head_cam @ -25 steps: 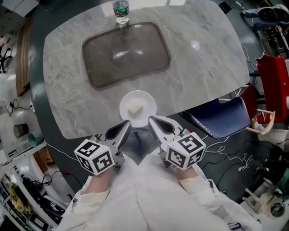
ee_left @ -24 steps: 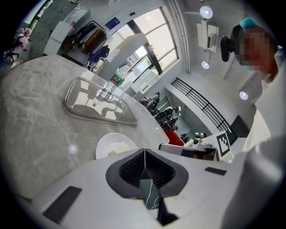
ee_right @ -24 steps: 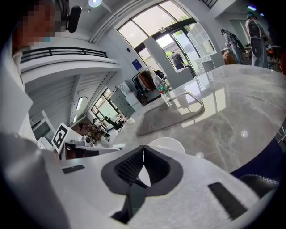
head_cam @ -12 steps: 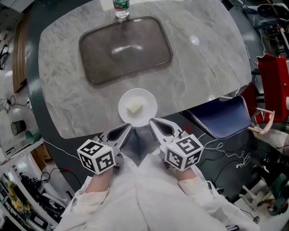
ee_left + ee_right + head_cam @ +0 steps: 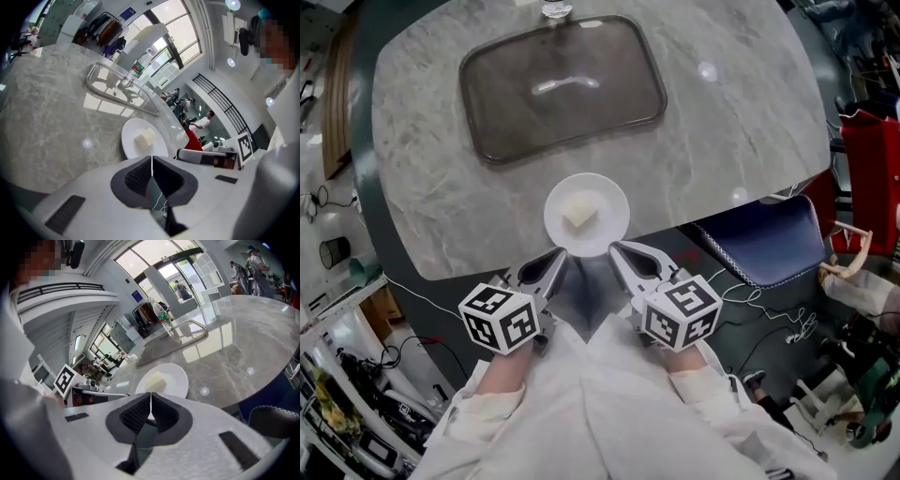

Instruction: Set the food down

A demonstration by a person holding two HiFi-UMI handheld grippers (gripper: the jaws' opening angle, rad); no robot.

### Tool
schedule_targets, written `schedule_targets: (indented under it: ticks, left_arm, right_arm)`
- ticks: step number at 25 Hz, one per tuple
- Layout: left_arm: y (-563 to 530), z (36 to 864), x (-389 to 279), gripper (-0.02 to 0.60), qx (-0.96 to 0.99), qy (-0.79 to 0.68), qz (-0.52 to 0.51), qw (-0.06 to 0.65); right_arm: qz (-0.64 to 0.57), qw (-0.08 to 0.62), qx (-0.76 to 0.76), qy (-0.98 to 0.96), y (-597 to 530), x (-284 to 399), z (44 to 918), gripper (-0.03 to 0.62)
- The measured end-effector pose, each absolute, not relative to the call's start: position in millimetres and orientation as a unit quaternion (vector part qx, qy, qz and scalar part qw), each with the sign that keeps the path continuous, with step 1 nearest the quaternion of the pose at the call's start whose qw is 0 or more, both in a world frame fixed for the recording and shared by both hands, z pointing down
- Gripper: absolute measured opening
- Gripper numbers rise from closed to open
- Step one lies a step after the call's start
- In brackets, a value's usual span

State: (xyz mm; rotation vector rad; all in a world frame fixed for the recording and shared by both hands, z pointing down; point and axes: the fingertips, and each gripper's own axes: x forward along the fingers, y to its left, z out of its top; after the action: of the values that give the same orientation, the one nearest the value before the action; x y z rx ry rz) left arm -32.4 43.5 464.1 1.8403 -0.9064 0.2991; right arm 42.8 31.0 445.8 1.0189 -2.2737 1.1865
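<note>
A pale yellow block of food (image 5: 580, 216) lies on a round white plate (image 5: 609, 199) at the near edge of the marble table (image 5: 722, 122). In the left gripper view the food (image 5: 145, 138) and the plate (image 5: 131, 136) lie just past my jaws; the right gripper view shows the same food (image 5: 157, 379) on the plate (image 5: 176, 380). My left gripper (image 5: 555, 262) hangs shut and empty just off the table edge, left of the plate. Right of it, my right gripper (image 5: 622, 255) is shut too, with nothing held.
A dark rectangular tray (image 5: 562, 86) lies on the table beyond the plate, with a water bottle (image 5: 555, 8) at its far edge. A blue chair (image 5: 764, 242) stands to the right, below the table edge. Cables and clutter cover the floor around.
The view has shifted so the table and plate sit lower and nearer. Both grippers have stayed shut in about the same place below the plate.
</note>
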Motion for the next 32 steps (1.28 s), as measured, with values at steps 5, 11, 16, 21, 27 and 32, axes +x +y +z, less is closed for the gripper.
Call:
schedule_targets:
  ticks: [5,11,16,21,27,32]
  left_arm:
    - [48.0,471.4,-35.4,0.018,0.764,-0.375,0.145,0.504]
    - [52.6,478.3,-40.1,0.020,0.759,-0.382,0.156,0.504]
    - [51.8,483.1,-41.7,0.037,0.754,-0.384,0.157,0.510]
    - [50.8,484.3,-42.3,0.094,0.751,-0.385,0.156,0.514]
    - [51.3,487.5,-43.6,0.094,0.747,-0.385,0.155,0.520]
    - [50.2,488.7,-44.1,0.104,0.743,-0.386,0.151,0.525]
  right_arm:
    - [0.432,0.198,0.350,-0.807,33.5,39.1,453.1,0.003]
    - [0.440,0.205,0.354,-0.800,39.7,43.0,462.4,0.005]
    - [0.437,0.212,0.371,-0.791,36.3,49.8,467.9,0.005]
    - [0.440,0.213,0.385,-0.783,35.4,55.5,471.2,0.006]
    - [0.441,0.222,0.396,-0.774,34.4,60.5,476.6,0.096]
    - [0.453,0.225,0.396,-0.767,36.4,61.1,483.0,0.097]
